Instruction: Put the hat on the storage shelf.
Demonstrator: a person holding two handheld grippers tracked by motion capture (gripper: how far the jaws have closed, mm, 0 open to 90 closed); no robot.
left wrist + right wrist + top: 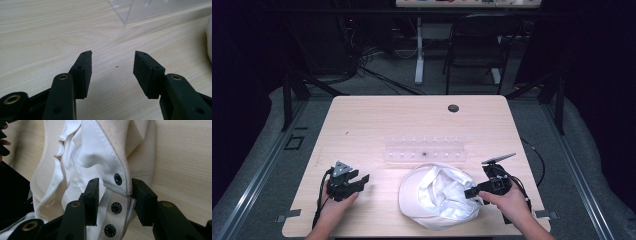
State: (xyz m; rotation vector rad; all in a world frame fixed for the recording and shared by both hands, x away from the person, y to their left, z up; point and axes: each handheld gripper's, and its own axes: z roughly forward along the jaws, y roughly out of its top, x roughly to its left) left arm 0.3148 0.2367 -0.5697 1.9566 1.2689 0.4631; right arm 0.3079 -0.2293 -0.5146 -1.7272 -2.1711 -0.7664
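Note:
A cream cap (439, 197) lies upside down on the near part of the wooden table (412, 115), white lining up. My right gripper (471, 192) reaches in at the cap's right side. In the right gripper view its jaws stand open on either side of the cap's back strap (120, 182), which carries black snap studs; the strap's edge touches the right-hand jaw. The right gripper (115, 187) holds nothing firmly. My left gripper (362, 179) rests left of the cap, apart from it. The left gripper (112, 65) is open over bare wood, with nothing between its pads.
A clear plastic rack (424, 150) stands just beyond the cap; its corner (150, 10) shows ahead of the left gripper. A cable hole (453, 108) sits near the table's far edge. A folding chair (477, 45) stands behind the table.

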